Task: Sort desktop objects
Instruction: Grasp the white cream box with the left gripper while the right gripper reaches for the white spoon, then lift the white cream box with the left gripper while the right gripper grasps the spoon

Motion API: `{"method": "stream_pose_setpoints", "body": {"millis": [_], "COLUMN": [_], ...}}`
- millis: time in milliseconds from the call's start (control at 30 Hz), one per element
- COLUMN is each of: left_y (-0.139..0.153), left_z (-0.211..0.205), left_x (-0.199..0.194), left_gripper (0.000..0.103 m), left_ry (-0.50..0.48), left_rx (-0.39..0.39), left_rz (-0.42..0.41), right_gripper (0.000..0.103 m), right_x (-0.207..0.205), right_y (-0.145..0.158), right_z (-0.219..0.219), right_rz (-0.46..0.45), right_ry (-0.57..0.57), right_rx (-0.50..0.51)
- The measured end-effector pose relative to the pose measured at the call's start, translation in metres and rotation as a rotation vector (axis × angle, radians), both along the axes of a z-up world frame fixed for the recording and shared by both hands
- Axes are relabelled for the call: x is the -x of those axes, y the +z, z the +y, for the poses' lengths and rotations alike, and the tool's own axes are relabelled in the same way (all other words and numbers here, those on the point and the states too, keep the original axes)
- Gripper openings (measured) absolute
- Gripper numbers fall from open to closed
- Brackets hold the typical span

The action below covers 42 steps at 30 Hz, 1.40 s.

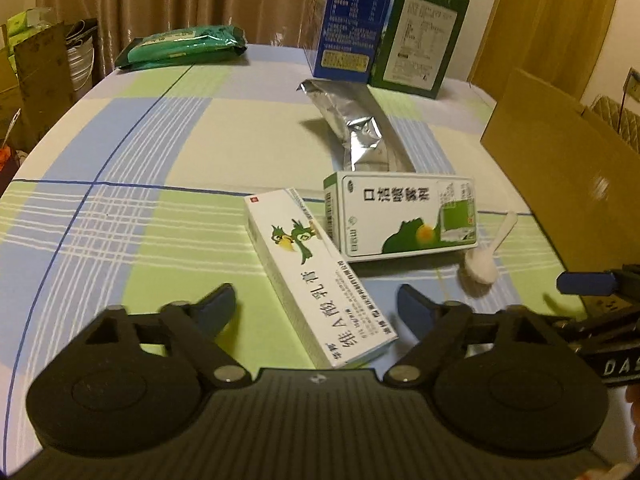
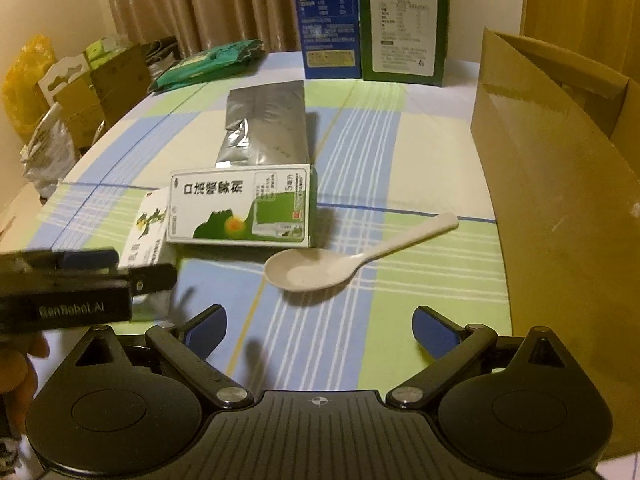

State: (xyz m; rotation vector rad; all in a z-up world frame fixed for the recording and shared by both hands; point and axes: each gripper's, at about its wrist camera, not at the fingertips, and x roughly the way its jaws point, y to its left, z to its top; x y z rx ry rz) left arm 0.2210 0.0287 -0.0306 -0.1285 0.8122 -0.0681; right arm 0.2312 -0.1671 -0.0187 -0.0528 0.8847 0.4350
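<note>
Left gripper (image 1: 316, 308): matte black ribbed body, round side discs, silver pivot screws, blue finger pads (image 1: 218, 306). Right gripper (image 2: 320, 328): same build, white crosshair mark lower centre. White lettering on side housings at frame edges.

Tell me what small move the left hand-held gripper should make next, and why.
Probably ease the left hand-held gripper a little further down and close it on the long white ointment box. The box already lies between its open fingers, which do not yet touch it. It rests flat on the checked tablecloth, its far end close against the green-and-white medicine box.
</note>
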Motion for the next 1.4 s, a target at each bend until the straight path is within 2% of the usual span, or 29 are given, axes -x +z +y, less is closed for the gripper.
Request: {"method": "stream_pose_setpoints", "body": {"millis": [33,100,167,200,300,433,600,800,900,967,1167,1400], "left_y": [-0.002,-0.003,-0.001,-0.001,0.000,0.000,0.000,0.000,0.000,0.001,0.003,0.007], "left_z": [0.001,0.003,0.004,0.006,0.010,0.007,0.004,0.003,0.002,0.001,-0.005,-0.004], "left_x": [-0.001,0.001,0.004,0.006,0.011,0.014,0.016,0.019,0.023,0.028,0.049,0.092], "left_gripper": [0.073,0.059,0.037,0.036,0.034,0.034,0.034,0.034,0.034,0.034,0.034,0.033], "left_ry": [0.000,0.004,-0.003,-0.002,-0.004,-0.016,-0.021,-0.029,-0.036,-0.045,-0.069,-0.058], "left_rx": [-0.007,-0.018,-0.040,-0.043,-0.037,-0.049,-0.042,-0.042,-0.040,-0.041,-0.040,0.024], "left_rz": [0.006,0.009,0.008,0.011,0.011,0.010,0.011,0.011,0.015,0.018,0.030,0.050], "right_gripper": [0.097,0.097,0.097,0.097,0.096,0.088,0.080,0.037,0.019,0.012,0.009,0.009], "right_x": [-0.002,-0.007,-0.011,-0.014,-0.021,-0.030,-0.028,-0.020,-0.009,0.002,0.046,0.117], "right_y": [0.000,0.000,-0.001,-0.001,-0.005,-0.010,-0.014,-0.015,-0.015,-0.014,-0.009,-0.006], "right_z": [0.000,0.001,0.002,0.003,0.005,0.007,0.012,0.014,0.013,0.012,0.012,0.013], "right_rz": [0.003,0.006,-0.001,-0.005,-0.012,-0.009,-0.033,-0.074,-0.072,-0.063,-0.026,-0.071], "right_ry": [-0.008,-0.028,-0.050,-0.064,-0.111,-0.157,-0.152,-0.090,-0.048,-0.017,0.086,0.240], "right_rx": [-0.018,-0.044,-0.061,-0.063,-0.060,-0.066,-0.035,0.051,0.076,0.086,0.111,0.227]}}
